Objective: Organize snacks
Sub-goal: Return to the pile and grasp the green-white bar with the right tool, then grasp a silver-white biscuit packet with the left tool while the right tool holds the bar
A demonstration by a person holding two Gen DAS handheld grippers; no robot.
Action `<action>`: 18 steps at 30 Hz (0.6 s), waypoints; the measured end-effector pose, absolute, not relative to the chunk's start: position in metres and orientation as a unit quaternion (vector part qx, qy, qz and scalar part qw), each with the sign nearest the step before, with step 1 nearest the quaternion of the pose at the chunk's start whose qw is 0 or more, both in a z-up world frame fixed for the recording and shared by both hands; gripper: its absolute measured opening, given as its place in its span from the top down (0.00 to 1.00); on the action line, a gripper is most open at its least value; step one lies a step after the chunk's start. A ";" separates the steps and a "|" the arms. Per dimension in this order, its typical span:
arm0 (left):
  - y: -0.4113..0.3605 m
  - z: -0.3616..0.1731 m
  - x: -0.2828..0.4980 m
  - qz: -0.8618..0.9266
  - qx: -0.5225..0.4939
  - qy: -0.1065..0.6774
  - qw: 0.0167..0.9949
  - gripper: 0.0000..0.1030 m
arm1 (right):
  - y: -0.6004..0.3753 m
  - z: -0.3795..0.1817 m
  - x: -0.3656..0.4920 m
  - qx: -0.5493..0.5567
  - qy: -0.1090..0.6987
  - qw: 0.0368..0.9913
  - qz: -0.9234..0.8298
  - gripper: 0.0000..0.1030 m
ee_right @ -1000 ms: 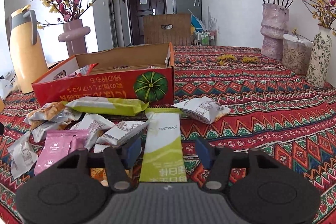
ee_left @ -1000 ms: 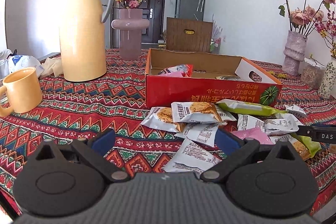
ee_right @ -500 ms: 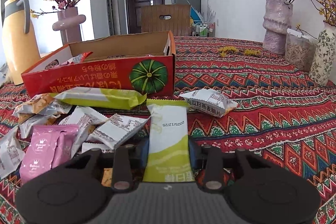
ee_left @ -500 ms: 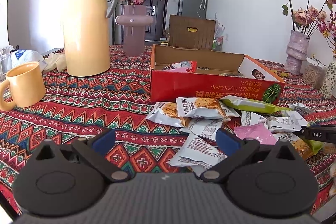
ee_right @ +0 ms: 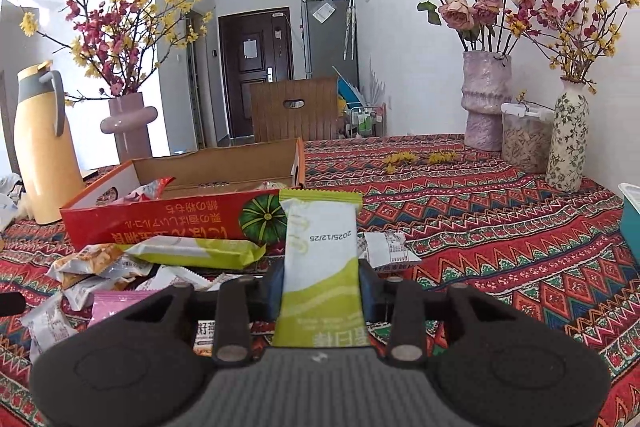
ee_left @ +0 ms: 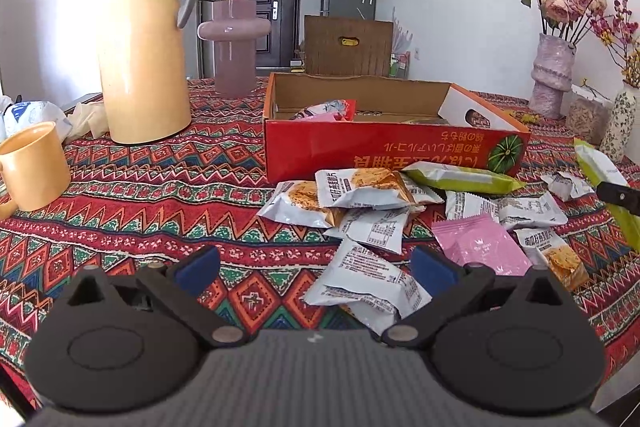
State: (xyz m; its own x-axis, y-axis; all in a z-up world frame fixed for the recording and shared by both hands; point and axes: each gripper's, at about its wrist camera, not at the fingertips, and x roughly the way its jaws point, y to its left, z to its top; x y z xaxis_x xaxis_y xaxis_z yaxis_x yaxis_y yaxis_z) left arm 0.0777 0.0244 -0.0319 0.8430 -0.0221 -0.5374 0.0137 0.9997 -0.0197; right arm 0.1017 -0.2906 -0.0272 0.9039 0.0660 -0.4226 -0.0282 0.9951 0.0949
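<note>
In the right wrist view my right gripper (ee_right: 320, 287) is shut on a green-and-white snack packet (ee_right: 320, 235), held upright above the table in front of the red cardboard box (ee_right: 160, 223). The left wrist view catches that packet (ee_left: 596, 163) at the right edge. The open box (ee_left: 380, 151) has a few snacks inside. Several loose packets (ee_left: 372, 187) lie in front of it, among them a pink one (ee_left: 480, 247). My left gripper (ee_left: 316, 267) hangs open low over the cloth. A white packet (ee_left: 364, 279) lies just ahead between its fingers, untouched.
A yellow thermos (ee_left: 140, 47) and a mug (ee_left: 34, 163) stand at the left, with a pink vase (ee_left: 234, 47) behind. Vases (ee_right: 486, 99) and a jar (ee_right: 522, 139) line the right wall. A teal container (ee_right: 632, 219) sits at the right edge.
My right gripper closed on the green-and-white packet and lifted it off the cloth toward the box. The left gripper stayed open and barely moved.
</note>
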 end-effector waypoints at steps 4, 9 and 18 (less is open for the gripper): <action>0.009 -0.039 0.082 -0.029 0.035 0.293 0.955 0.00 | -0.289 -0.027 0.099 0.044 0.219 0.974 0.034 0.65; -0.010 -0.052 0.090 -0.046 0.109 0.313 0.942 0.00 | -0.285 -0.027 0.097 0.044 0.220 0.974 0.041 0.65; -0.015 -0.059 0.113 -0.084 0.099 0.345 0.930 0.00 | -0.284 -0.031 0.096 0.047 0.228 0.971 0.045 0.65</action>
